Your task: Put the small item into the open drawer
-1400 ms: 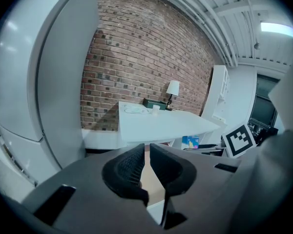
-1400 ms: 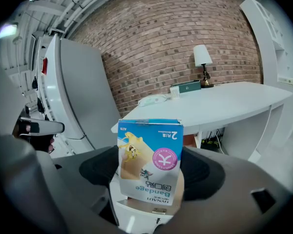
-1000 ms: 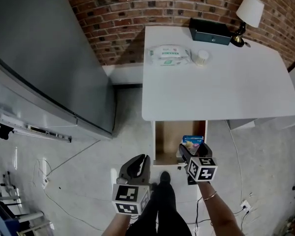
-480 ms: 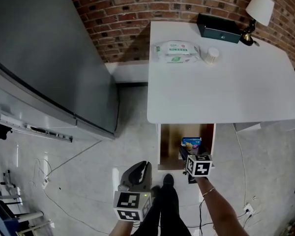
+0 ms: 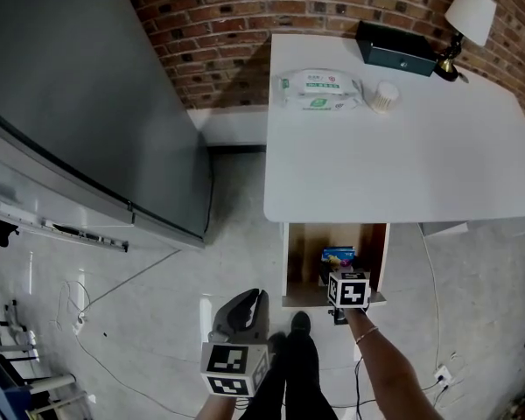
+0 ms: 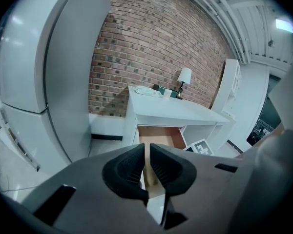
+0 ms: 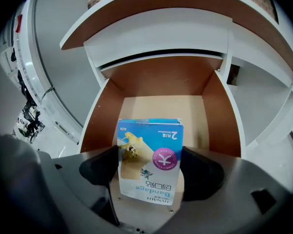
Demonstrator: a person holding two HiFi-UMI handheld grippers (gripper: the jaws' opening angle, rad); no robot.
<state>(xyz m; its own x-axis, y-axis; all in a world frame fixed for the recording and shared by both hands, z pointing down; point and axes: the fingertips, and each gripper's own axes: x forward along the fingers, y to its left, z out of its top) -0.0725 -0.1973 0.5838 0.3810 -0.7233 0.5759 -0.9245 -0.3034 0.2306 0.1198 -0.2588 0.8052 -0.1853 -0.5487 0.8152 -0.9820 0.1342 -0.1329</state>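
Two-jaw left gripper (image 6: 147, 156): stood nearly closed, empty.
Right gripper (image 7: 149, 169): clamped blue cardboard bandage box (image 7: 149, 147).
Box: hung over open wooden drawer (image 7: 101, 115), near front edge.

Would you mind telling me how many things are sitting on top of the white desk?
4: a wipes pack, a small white tub just right of it, a dark box at the back, and a lamp at the back corner.

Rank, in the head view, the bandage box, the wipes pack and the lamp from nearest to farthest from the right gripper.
1. Bandage box: gripped by the right gripper, at the open drawer.
2. Wipes pack: far on the table, left side.
3. Lamp: table's far right corner.
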